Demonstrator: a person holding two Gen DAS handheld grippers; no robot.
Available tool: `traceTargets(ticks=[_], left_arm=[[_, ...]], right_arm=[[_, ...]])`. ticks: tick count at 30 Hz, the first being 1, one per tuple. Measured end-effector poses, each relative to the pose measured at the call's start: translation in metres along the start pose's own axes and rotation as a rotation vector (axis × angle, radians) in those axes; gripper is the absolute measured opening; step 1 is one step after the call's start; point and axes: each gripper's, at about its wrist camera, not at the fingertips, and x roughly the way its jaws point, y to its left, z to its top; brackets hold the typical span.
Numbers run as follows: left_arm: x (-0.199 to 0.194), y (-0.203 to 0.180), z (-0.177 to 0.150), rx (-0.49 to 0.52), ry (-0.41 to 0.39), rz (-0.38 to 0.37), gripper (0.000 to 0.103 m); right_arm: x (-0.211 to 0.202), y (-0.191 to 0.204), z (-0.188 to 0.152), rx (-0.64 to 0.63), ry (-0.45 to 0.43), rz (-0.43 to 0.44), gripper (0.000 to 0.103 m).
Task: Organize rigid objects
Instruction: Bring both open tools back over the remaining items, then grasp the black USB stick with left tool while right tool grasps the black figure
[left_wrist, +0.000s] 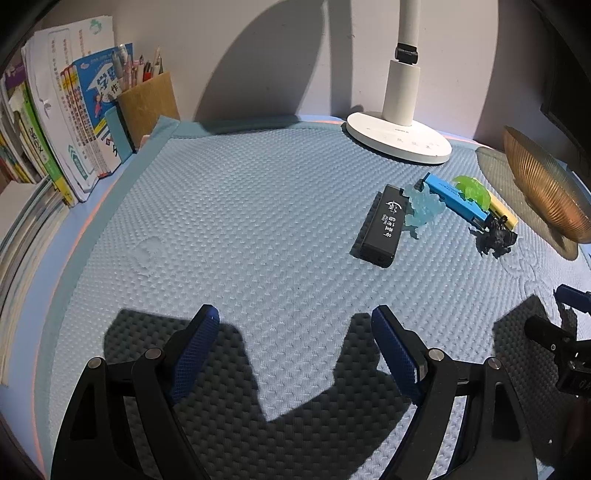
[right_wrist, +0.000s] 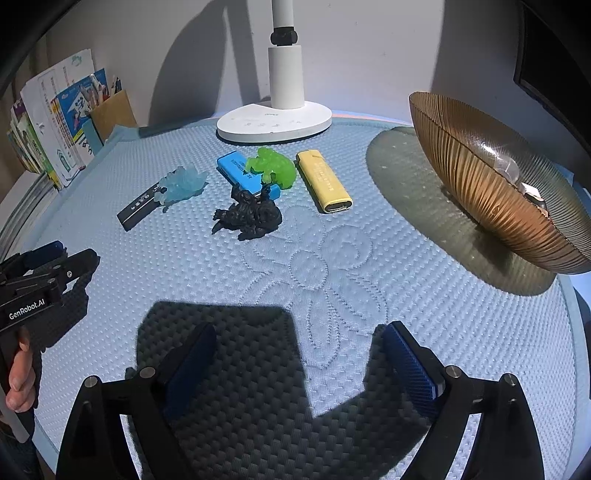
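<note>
The left gripper (left_wrist: 295, 350) points steeply downward, its two blue-padded fingers (left_wrist: 195, 350) spread wide with nothing between them. In the right wrist view it shows from the side at the left edge, a bare hand (right_wrist: 20, 373) wrapped around its black handle. The right gripper (right_wrist: 299, 365) is angled down the same way, jaws standing wide apart and empty, its ribbed blue pads (right_wrist: 410, 369) facing each other. In the left wrist view part of the right gripper shows at the right edge, level with the left one.
</note>
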Motion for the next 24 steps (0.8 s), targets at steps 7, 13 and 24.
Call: traceTargets(ticks=[7, 13, 24], left_arm=[[-0.014, -0.022, 0.016, 0.128, 0.031, -0.097, 0.084], [0.006, -0.031, 0.050, 0.169, 0.026, -0.160, 0.070], [0.042, -0.051, 0.057, 0.233, 0.062, -0.207, 0.027]], right_arm=[[-0.002, 0.014, 0.027, -0.055, 0.099, 0.022, 0.092], [0.012, 0.011, 0.056, -0.027, 0.031, 0.053, 0.090], [0.040, 0.024, 0.061, -0.090, -0.029, 0.029, 0.034]])
